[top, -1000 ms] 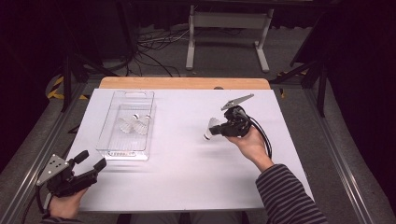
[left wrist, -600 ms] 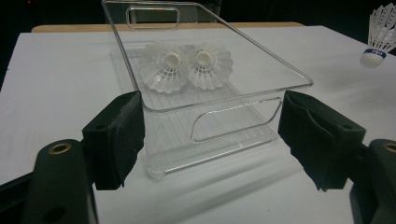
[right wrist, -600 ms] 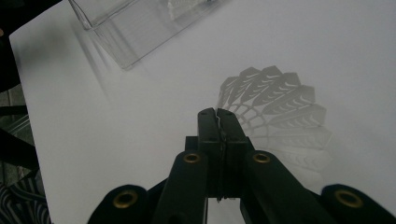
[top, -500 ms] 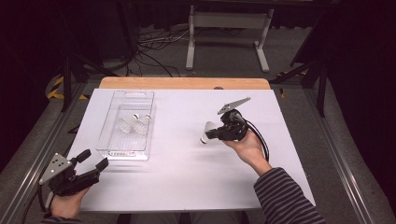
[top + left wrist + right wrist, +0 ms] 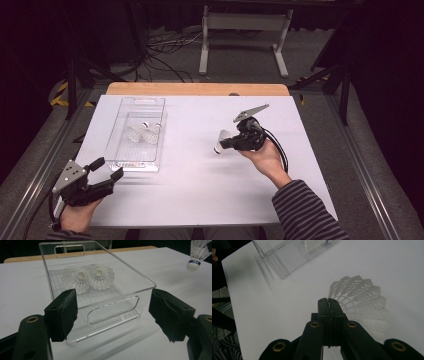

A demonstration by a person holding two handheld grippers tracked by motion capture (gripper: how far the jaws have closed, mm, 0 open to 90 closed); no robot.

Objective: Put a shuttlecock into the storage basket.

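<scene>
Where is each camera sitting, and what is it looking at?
High view: above the person's side of the white table, looking forward and down; both forearms, left gripper and right gripper show.
Left gripper view: on the left gripper, looking between its open jaws at the clear bin.
Right gripper view: on the right gripper, looking down its closed jaws at the held shuttlecock.
Shared: high and left gripper views both show two shuttlecocks inside the bin.

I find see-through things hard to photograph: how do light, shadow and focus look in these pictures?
High view: surroundings dark, white table bright. Left gripper view: clear bin glints along its rims, nearby claw pads slightly soft. Right gripper view: the bin casts a streaky shadow; the held shuttlecock looks grey, shaded.
</scene>
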